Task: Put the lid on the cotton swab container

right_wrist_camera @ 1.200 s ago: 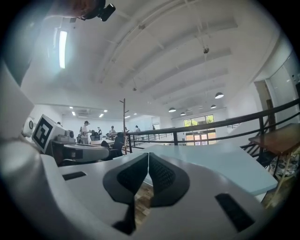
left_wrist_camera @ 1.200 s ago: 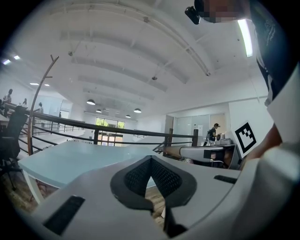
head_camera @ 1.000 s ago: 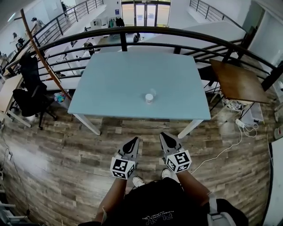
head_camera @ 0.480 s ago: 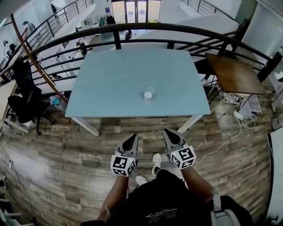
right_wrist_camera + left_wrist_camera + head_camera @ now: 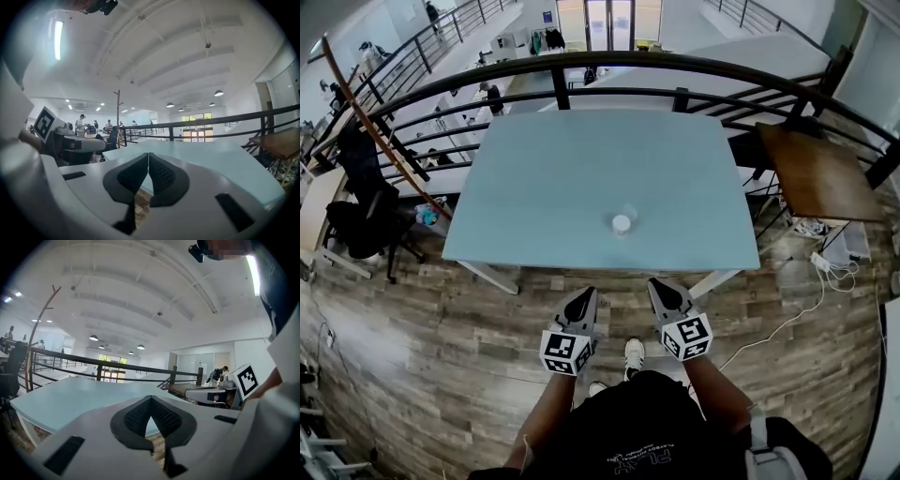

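Container (image 5: 622,224) stands on the table (image 5: 544,187), near its front edge and slightly right of centre. A small clear item (image 5: 629,212) sits just behind it, touching or nearly so; too small to identify as the lid. Left gripper (image 5: 581,299) and right gripper (image 5: 659,287) are held side by side over the wood floor (image 5: 441,319), short of the table edge and well apart from the container. Left gripper view: pads together, nothing between them. Right gripper view: same, tips meeting, empty. A black railing (image 5: 675,66) runs behind the table; a brown table (image 5: 820,173) stands to its right.
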